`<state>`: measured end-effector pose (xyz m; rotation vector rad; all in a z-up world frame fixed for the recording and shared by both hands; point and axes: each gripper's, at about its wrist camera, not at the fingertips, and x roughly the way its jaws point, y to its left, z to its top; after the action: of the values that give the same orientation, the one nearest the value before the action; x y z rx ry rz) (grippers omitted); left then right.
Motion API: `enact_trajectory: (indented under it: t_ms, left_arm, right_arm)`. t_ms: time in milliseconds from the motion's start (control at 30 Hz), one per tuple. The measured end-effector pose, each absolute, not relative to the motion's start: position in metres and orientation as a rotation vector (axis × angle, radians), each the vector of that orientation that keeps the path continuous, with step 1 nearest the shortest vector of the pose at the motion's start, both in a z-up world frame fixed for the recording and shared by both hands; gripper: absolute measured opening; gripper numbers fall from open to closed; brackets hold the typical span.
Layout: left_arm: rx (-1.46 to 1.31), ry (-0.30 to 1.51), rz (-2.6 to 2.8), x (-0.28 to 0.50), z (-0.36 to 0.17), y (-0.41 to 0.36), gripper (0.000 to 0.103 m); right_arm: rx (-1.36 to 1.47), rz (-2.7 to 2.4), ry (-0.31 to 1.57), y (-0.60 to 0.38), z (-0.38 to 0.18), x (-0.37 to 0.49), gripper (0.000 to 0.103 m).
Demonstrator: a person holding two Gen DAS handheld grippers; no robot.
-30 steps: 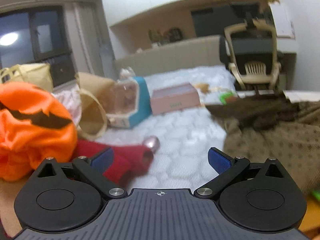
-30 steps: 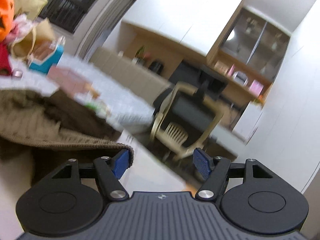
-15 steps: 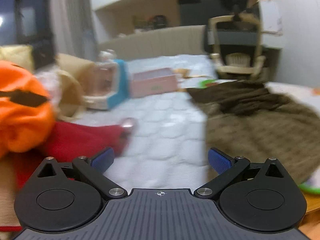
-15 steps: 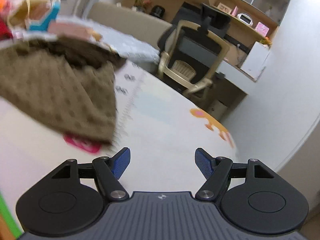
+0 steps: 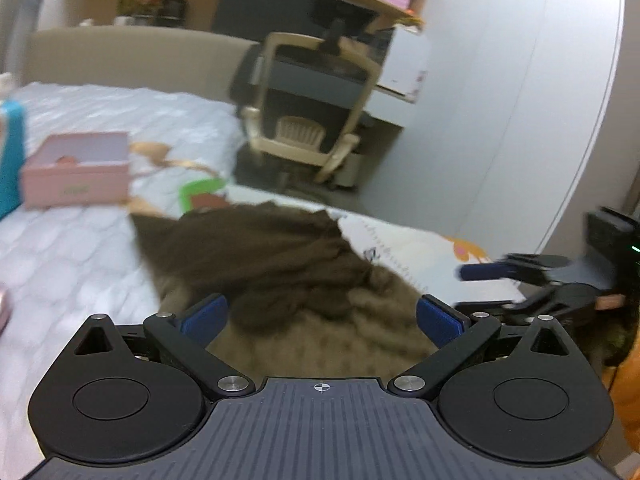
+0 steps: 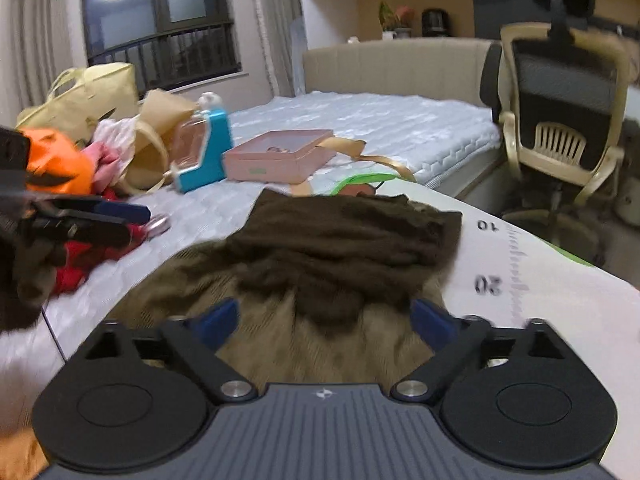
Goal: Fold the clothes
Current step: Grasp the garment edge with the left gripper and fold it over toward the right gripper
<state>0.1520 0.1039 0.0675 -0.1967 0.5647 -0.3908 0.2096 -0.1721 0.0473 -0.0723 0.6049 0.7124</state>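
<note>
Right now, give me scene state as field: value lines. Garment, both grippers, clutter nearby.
garment: brown garment, crumpled, darker part bunched on top of lighter part
surface: white mat with printed ruler marks, beside the mattress
left gripper: open, empty, over the garment
right gripper: open, empty, over the garment
clutter: pink box, blue case, orange pumpkin item, red cloth
background: office chair

A brown knitted garment (image 6: 320, 264) lies crumpled and spread flat, its darker part bunched ahead of both open tongs, its lighter ribbed part directly beneath them.
</note>
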Motion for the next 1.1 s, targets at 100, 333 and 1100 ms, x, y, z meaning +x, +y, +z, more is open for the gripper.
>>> enact_trajectory:
  t_ms: [100, 333, 1100]
  left_arm:
    - [-0.218, 0.588, -0.427, 0.208, 0.059, 0.105, 0.103]
    - [-0.381, 0.778, -0.356, 0.329, -0.004, 0.125, 0.103]
    - [-0.552, 0.875, -0.102, 0.384, -0.037, 0.227, 0.073]
  right_arm:
    - [-0.008, 0.668, 0.61, -0.156, 0.041, 0.264, 0.103]
    - [0.118, 0.657, 0.666, -0.119, 0.005, 0.37, 0.103]
    - [0.031, 0.405, 0.765, -0.132, 0.0, 0.458, 0.061]
